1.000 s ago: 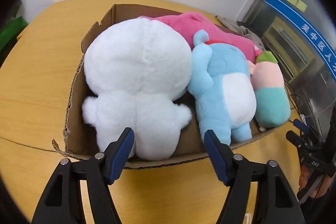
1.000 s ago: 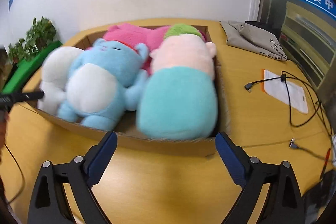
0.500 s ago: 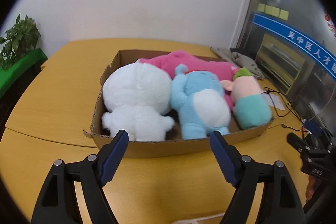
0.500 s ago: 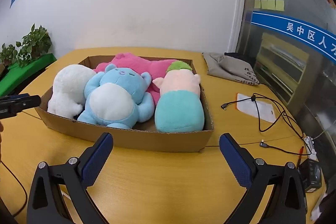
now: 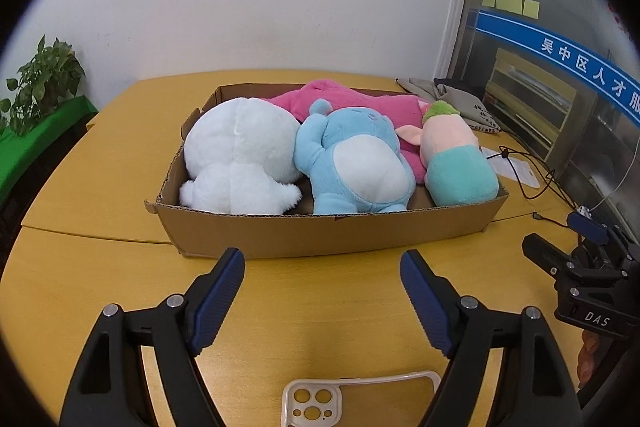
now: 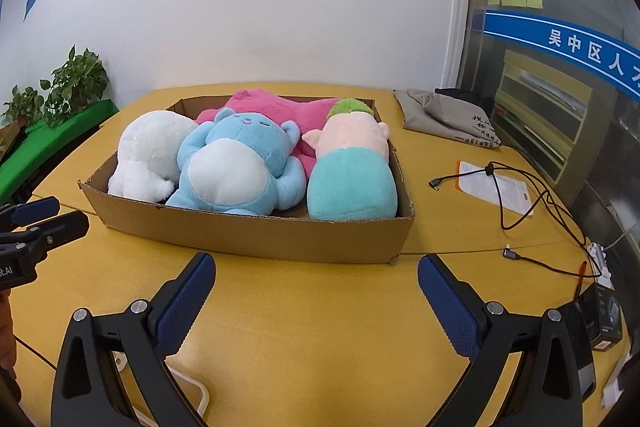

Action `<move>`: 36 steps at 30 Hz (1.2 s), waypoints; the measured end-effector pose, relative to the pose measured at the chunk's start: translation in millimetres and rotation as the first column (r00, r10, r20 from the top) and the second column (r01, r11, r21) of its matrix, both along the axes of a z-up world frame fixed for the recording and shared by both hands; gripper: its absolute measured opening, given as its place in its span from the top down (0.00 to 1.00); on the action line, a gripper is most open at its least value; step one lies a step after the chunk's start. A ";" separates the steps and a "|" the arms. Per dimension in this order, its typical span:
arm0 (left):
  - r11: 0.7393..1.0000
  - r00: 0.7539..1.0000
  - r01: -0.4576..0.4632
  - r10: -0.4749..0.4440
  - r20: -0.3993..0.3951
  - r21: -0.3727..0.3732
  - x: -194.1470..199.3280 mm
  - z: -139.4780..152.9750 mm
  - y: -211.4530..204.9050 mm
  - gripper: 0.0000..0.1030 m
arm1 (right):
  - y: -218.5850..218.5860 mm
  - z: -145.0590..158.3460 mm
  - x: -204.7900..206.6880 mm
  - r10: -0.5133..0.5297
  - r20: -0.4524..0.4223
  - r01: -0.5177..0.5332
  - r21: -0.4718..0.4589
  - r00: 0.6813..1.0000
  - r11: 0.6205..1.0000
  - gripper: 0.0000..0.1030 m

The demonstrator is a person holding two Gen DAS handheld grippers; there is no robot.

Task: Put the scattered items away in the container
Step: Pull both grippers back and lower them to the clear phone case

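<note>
**Cardboard box packed, both grippers spread wide**

Cardboard box (image 5: 328,233) sits mid-table, holding white plush (image 5: 240,155), blue plush (image 5: 356,163), pink plush (image 5: 352,103) and teal-bottomed plush (image 5: 460,167). Left gripper (image 5: 322,269) and right gripper (image 6: 316,277) hover near its front wall, jaws apart, gripping nothing. Bare yellow wooden table (image 6: 300,327) lies between. Right gripper's body reads "DAS".

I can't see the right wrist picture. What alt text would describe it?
A cardboard box on a yellow table holds four plush toys: white, blue, pink, and a peach-and-teal one. The right tongs stand open and empty in front of it, cables to the right.
</note>
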State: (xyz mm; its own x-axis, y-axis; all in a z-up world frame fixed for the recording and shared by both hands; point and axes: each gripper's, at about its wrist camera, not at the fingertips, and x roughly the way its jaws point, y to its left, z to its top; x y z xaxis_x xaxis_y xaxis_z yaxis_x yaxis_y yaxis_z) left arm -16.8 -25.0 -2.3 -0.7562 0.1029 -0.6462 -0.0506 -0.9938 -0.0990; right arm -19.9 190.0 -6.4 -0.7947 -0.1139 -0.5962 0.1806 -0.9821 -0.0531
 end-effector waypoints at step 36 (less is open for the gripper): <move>0.998 0.975 0.060 -0.058 0.212 -0.003 29.5 -63.7 -26.0 0.22 | -12.3 -82.3 29.7 0.112 0.301 -0.077 -0.125 0.947 0.989 0.00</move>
State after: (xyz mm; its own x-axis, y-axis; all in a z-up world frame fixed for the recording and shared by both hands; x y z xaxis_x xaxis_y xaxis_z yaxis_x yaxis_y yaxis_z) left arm 12.7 -51.0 -66.0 -0.5946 0.1364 -0.7924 -0.0884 -0.9906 -0.1042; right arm 9.8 177.6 -88.7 -0.5576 -0.2581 -0.7890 0.2633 -0.9563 0.1267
